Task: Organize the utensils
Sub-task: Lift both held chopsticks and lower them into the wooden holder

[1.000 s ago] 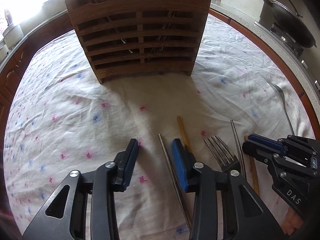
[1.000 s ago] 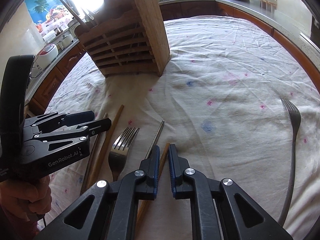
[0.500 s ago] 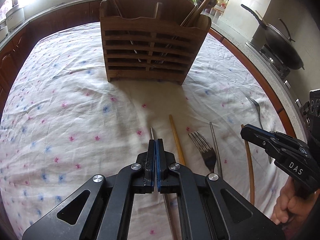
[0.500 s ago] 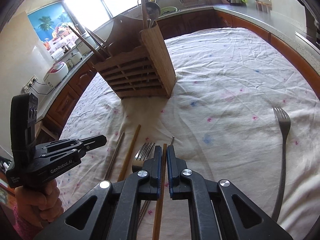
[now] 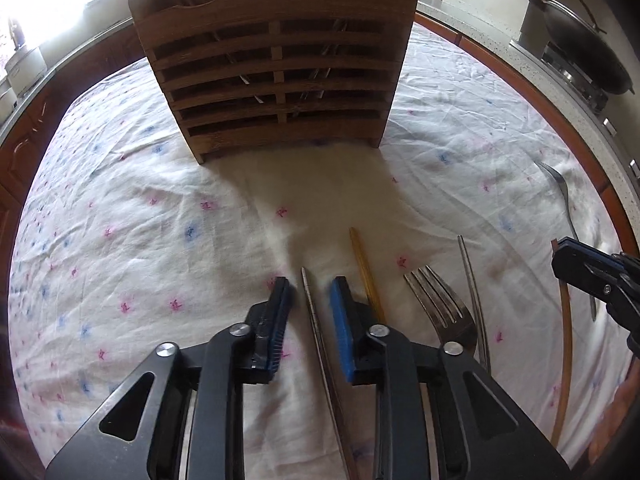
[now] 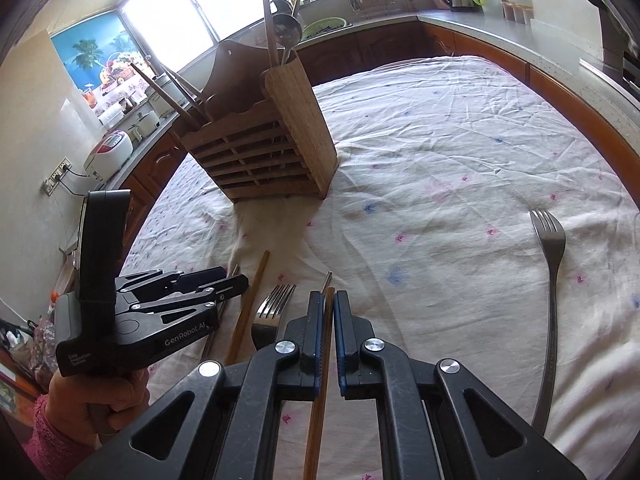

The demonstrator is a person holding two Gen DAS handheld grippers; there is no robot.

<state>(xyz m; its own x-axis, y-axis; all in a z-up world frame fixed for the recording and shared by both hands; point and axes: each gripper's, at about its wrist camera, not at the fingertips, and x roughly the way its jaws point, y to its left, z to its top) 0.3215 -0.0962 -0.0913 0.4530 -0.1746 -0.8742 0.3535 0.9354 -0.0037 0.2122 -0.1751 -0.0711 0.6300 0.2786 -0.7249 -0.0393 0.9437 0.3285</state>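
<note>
Reopened since half a second ago, the left tool [image 5: 310, 292] now straddles a metal chopstick [image 5: 316, 320] lying on the cloth-covered counter [image 5: 140, 220], pads clear of it. Right tool [image 6: 329, 308] stays clamped on a wooden chopstick [image 6: 326, 344], lifted slightly. Forks [image 6: 550, 248] lie nearby; the slatted wooden utensil holder [image 5: 276, 76] stands beyond.

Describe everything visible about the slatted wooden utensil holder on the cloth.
The slatted wooden utensil holder stands upright on the white flower-print cloth. Its brown front has horizontal slats split by a centre post, solid plank sides, a scalloped front rim and a taller back board. Chopsticks and metal utensils stick out of both compartments. No gripper touches it.
</note>
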